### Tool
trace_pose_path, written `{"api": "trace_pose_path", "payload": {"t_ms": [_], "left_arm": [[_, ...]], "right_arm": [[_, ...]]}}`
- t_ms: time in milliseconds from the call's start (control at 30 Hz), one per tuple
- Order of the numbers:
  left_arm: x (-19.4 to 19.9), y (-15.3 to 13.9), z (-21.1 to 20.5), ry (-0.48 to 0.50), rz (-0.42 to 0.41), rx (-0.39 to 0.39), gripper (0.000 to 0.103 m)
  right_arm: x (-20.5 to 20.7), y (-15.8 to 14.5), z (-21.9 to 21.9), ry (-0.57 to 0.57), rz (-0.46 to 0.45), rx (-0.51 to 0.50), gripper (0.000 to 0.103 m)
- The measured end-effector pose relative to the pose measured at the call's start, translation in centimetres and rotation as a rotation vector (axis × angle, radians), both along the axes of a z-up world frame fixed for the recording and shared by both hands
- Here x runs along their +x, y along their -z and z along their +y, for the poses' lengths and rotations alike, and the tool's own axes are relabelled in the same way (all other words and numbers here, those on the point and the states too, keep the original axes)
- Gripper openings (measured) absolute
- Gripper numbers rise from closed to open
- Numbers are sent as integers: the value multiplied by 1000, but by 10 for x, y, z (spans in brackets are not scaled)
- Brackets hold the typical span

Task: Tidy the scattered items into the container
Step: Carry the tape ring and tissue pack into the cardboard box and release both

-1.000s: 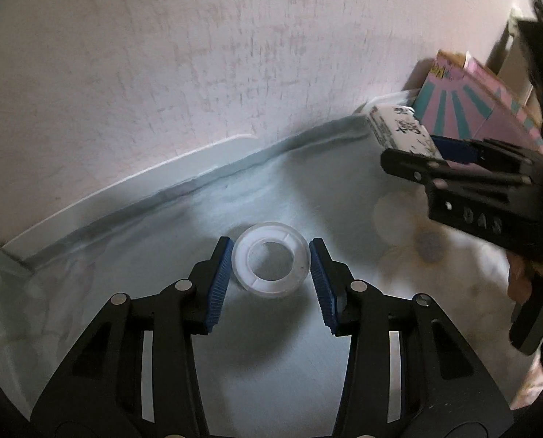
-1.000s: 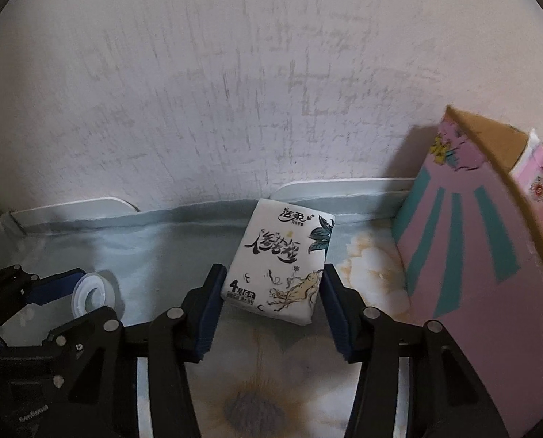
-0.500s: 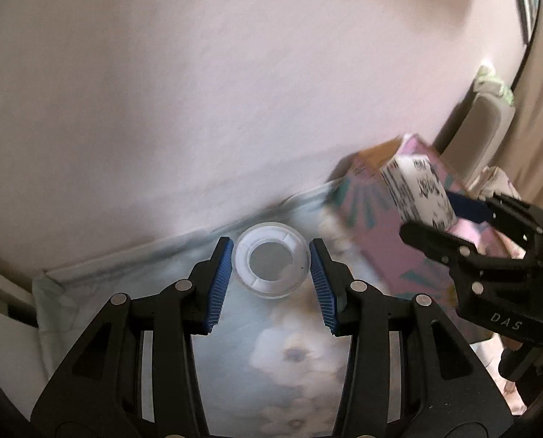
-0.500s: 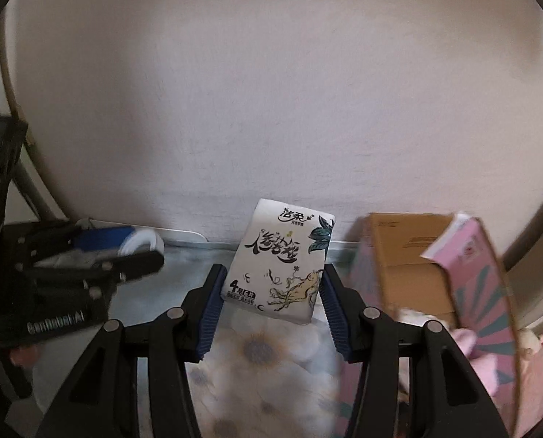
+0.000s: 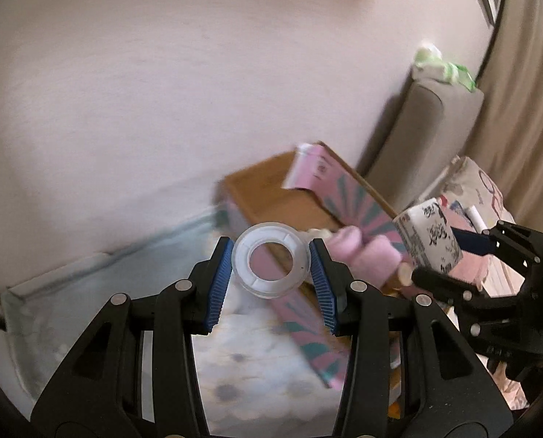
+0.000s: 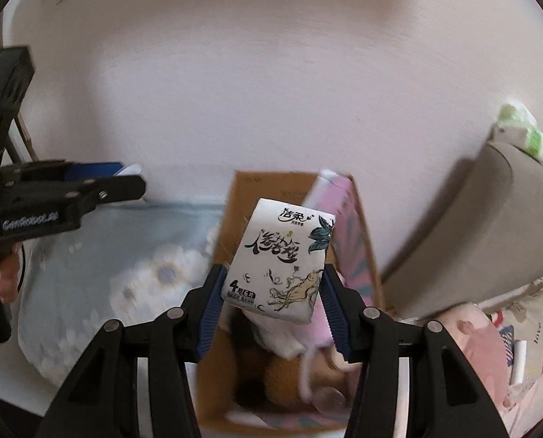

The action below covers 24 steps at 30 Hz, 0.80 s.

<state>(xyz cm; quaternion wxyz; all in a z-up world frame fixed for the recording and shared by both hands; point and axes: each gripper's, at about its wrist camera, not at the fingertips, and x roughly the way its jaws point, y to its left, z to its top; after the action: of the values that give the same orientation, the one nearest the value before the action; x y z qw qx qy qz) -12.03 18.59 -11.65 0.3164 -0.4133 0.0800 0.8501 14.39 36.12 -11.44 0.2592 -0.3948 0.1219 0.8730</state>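
Carry phase: the left tool (image 5: 270, 269) is clamped on the clear plastic tape ring (image 5: 270, 260), the right tool (image 6: 271, 301) on the white printed tissue pack (image 6: 279, 260), both airborne over the open pink-and-teal cardboard box (image 6: 231, 215). A second ago both items sat on the floral bedsheet (image 6: 125, 255). Next (likely): centre each, then release.

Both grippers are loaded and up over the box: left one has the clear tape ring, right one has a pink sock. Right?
Not quite. The right gripper holds a white tissue pack, not a pink sock, as the right wrist view shows. The left gripper does hold the clear tape ring, near the cardboard box.
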Motion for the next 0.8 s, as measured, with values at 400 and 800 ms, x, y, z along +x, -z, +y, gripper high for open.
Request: {"api": "trace_pose_path", "payload": {"t_ms": [400, 800], "left_arm": [[30, 40, 71, 22, -66, -73, 39], [27, 43, 72, -1, -76, -99, 39]], "right_arm": [[45, 23, 6, -43, -39, -80, 48], [51, 24, -4, -85, -12, -123, 48]]}}
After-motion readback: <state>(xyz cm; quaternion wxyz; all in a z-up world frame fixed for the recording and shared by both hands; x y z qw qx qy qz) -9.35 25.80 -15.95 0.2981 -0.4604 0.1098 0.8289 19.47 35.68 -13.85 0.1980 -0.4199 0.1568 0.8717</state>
